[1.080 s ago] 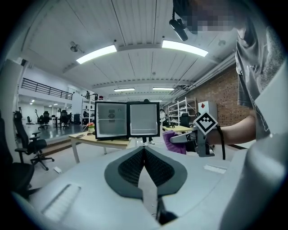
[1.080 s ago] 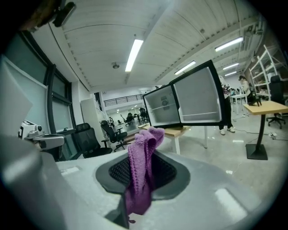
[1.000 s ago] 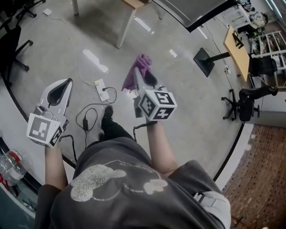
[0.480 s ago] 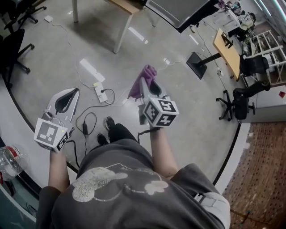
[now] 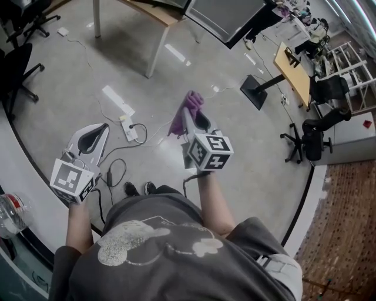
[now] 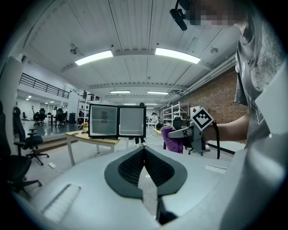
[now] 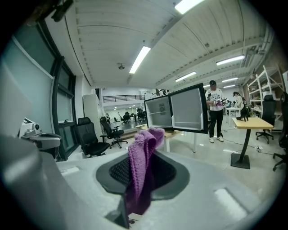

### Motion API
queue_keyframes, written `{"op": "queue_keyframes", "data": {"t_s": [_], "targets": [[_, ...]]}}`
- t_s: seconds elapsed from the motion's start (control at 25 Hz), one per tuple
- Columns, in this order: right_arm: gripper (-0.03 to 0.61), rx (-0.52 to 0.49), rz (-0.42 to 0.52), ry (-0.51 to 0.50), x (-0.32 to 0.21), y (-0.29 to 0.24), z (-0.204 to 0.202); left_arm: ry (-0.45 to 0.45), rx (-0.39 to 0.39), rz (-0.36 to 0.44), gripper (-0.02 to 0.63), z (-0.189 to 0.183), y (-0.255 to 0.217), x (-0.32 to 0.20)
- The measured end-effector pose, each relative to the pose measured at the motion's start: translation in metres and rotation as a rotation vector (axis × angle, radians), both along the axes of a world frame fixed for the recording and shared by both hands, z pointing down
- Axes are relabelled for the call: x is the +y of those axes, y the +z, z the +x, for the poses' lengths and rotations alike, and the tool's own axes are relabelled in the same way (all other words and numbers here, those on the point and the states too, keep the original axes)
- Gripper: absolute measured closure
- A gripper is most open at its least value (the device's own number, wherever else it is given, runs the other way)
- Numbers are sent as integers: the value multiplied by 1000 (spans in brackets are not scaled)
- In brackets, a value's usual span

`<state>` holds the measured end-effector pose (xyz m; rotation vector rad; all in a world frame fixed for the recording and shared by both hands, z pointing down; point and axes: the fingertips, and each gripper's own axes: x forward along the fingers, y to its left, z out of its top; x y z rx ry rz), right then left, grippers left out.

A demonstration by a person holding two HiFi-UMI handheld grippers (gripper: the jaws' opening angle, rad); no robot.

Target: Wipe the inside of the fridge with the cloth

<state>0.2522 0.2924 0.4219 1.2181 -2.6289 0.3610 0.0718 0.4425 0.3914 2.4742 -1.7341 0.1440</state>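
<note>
My right gripper [image 5: 189,113] is held out in front of the person's chest, shut on a purple cloth [image 5: 178,122] that hangs from its jaws. In the right gripper view the cloth [image 7: 137,167] drapes over the dark pads. A small fridge [image 6: 104,120] stands on a table ahead, its door [image 6: 132,121] swung wide open. The fridge [image 7: 158,112] also shows beyond the cloth in the right gripper view. My left gripper [image 5: 98,128] is lower left, jaws shut with nothing between them [image 6: 144,149]. Both grippers are well short of the fridge.
The fridge's table [image 5: 154,10] stands at the top edge. A power strip with cables [image 5: 129,130] lies on the floor near the person's feet. A stand base [image 5: 254,93], a desk [image 5: 296,67] and office chairs [image 5: 311,141] are to the right. A person [image 7: 215,112] stands beyond.
The person has stepped forward, so the table and fridge have come nearer. Both grippers keep their pose, the right one still holding the cloth.
</note>
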Motion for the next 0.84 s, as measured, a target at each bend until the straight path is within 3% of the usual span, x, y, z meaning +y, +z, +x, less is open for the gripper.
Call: {"op": "queue_keyframes", "data": {"t_s": [0.56,0.84], "targets": [[502,-2,-2,-31,-7,-4,31,29,-26,-5,595,48,-8,-13],[502,-11,24,-52,-9,-10,31,25,-29,4,595,55,-14,-18]]}}
